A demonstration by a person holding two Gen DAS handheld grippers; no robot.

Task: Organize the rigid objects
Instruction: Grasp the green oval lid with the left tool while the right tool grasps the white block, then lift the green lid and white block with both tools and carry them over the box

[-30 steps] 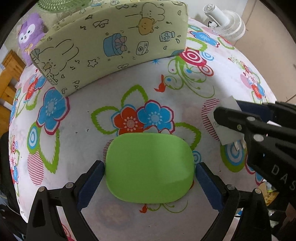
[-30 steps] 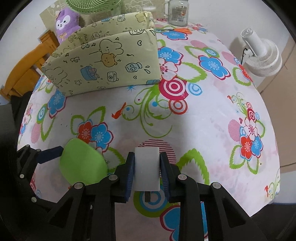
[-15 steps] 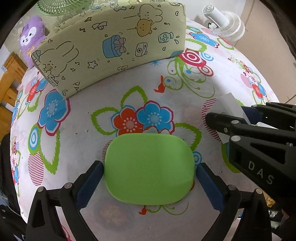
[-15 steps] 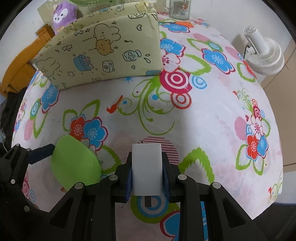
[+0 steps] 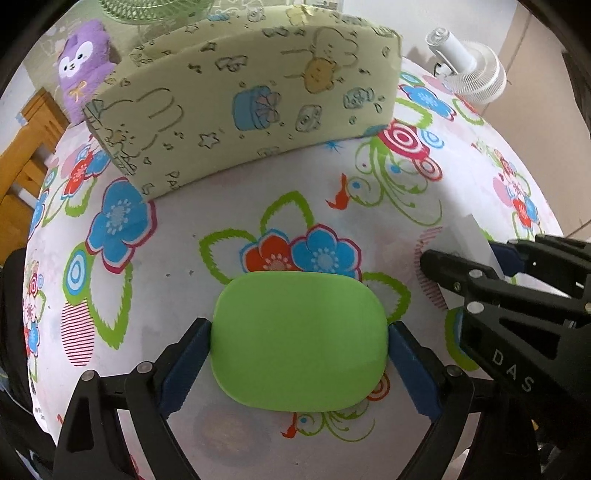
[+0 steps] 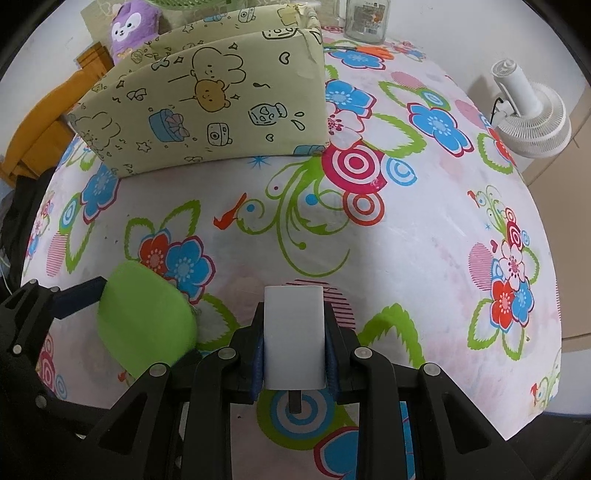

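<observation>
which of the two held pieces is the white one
The white block in the right gripper; the left gripper holds a green rounded plate instead.

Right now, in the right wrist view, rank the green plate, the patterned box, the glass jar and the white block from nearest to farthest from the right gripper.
1. White block: held in the right gripper.
2. Green plate: just left, held by the left gripper.
3. Patterned box: far left, mid-table.
4. Glass jar: at the table's far edge.
</observation>
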